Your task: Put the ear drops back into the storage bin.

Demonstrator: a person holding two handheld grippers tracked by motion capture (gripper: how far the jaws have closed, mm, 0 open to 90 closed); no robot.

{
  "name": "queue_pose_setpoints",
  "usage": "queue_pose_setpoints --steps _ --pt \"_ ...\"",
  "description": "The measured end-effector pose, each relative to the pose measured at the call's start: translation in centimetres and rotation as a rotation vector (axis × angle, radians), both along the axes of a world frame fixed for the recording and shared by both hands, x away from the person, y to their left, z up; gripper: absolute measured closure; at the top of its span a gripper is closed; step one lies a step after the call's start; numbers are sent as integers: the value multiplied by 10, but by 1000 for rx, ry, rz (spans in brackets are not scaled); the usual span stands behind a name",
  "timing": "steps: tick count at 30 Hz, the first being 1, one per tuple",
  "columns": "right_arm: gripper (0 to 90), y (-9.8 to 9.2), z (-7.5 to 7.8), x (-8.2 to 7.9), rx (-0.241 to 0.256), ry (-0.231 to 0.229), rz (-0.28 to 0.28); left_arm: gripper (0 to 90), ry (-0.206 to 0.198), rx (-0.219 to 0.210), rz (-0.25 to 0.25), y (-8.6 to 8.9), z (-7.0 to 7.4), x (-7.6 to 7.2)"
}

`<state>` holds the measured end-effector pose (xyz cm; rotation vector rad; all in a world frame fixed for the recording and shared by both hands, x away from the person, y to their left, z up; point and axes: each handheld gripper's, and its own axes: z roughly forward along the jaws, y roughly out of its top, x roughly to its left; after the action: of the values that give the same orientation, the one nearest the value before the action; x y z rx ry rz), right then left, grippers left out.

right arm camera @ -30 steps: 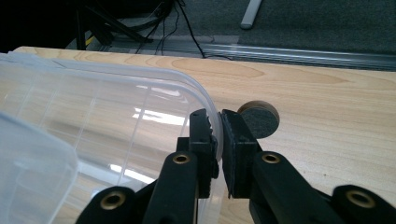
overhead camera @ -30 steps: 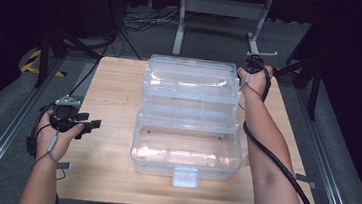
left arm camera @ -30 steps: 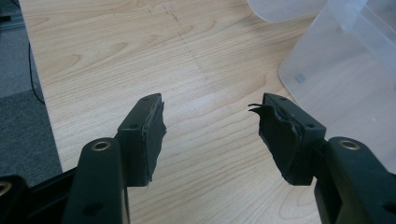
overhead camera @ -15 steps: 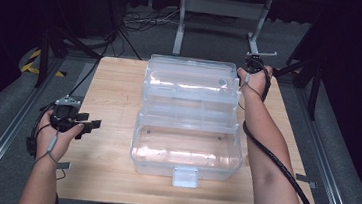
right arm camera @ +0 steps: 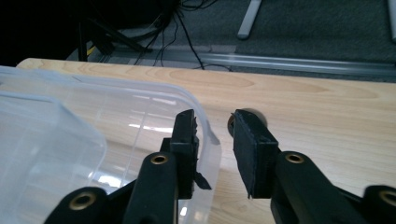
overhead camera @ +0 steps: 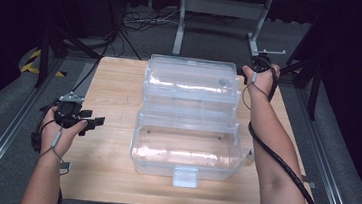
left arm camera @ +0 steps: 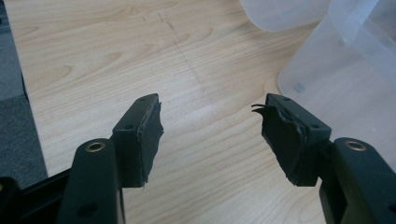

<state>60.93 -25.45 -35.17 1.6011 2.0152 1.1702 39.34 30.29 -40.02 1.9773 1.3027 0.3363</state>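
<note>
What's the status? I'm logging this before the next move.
Left gripper open, over bare table. Right gripper straddling far rim of open clear box lid, jaws not closed. Nothing in the way.

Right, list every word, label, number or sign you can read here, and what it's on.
None can be read.
Clear box: no label or print shows; the latch tab is blank.
Lid: a small round mark, too small to read.
Left tool and right tool: plain black, no markings.
Floor: yellow-black hazard stripes, no words.

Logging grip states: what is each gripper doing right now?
Left gripper: open, empty, over bare wood.
Right gripper: jaws apart astride the clear plastic box lid's rim.
</note>
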Motion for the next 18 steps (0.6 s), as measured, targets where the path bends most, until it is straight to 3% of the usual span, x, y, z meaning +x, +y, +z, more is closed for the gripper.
queue_pose_setpoints --steps 7,9,18 --pt "607 -20 19 -17 -14 -60 -15 372 -12 4 0 -2 6 9" --pt "574 -33 29 -28 -15 -85 -14 372 -3 2 6 -2 9 13" --pt "529 -65 50 -60 -10 -129 -1 359 7 4 -3 -6 13 20"
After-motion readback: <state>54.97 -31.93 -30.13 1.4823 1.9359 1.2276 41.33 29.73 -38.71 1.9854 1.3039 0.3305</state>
